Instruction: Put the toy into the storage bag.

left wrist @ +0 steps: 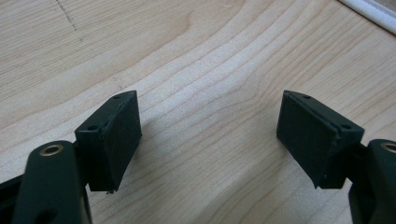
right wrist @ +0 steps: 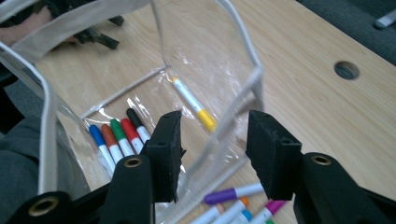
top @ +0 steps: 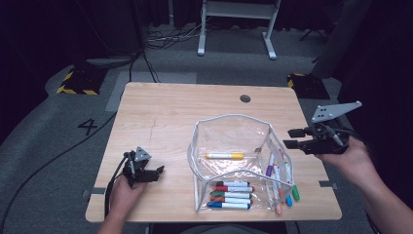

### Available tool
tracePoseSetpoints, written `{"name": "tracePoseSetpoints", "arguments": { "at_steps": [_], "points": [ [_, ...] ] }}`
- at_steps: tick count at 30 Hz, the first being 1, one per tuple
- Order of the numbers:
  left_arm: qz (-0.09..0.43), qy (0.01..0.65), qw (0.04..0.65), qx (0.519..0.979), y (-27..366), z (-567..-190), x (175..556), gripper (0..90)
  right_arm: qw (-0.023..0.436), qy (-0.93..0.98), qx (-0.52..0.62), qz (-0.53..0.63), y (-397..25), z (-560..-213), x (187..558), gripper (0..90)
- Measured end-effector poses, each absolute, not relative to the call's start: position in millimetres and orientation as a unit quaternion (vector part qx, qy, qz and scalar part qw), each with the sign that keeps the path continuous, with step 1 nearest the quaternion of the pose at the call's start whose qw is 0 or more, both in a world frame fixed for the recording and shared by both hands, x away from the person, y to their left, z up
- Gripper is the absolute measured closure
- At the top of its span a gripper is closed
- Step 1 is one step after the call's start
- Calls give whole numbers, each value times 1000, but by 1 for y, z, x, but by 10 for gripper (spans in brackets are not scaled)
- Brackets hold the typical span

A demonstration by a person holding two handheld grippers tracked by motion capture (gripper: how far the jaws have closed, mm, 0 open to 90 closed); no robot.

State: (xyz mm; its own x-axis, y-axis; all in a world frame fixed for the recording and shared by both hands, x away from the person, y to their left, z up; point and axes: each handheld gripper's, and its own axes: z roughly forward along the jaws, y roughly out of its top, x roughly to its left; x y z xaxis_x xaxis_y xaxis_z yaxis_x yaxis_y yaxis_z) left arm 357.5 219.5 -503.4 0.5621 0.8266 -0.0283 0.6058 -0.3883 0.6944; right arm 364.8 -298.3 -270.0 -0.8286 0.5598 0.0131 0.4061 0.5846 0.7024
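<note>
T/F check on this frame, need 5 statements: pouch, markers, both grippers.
1. A yellow-capped marker lies alone inside the clear pouch. True.
2. The left gripper is clamped on a marker. False: its jaws stand open over bare table, nothing between them.
3. The right gripper is raised beside the pouch's right edge with its jaws apart. True.
4. All markers are inside the pouch. False: a loose group lies at its right side, and a row of five lies at its near end.
5. The pouch lies flat and zipped shut. False: it stands open, its white rim spread wide.
</note>
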Motion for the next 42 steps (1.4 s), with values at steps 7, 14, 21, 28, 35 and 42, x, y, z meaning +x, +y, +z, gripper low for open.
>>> {"name": "tracePoseSetpoints", "arguments": {
  "at_steps": [7,14,21,28,35,42],
  "points": [
    [164,438,337,817,219,-503,358,221,117,868,330,351,-337,-302,365,621],
    [163,438,336,817,220,-503,358,221,94,864,384,312,-354,-359,371,571],
    [163,438,336,818,220,-503,357,221,65,868,414,265,-358,-411,372,562],
    [164,438,336,817,219,-503,357,221,42,868,436,236,-363,-442,373,560],
    [164,438,337,817,219,-503,357,221,33,866,449,216,-366,-460,375,565],
    [163,438,336,818,220,-503,357,221,70,863,468,177,-376,-465,378,754]
  ]
}}
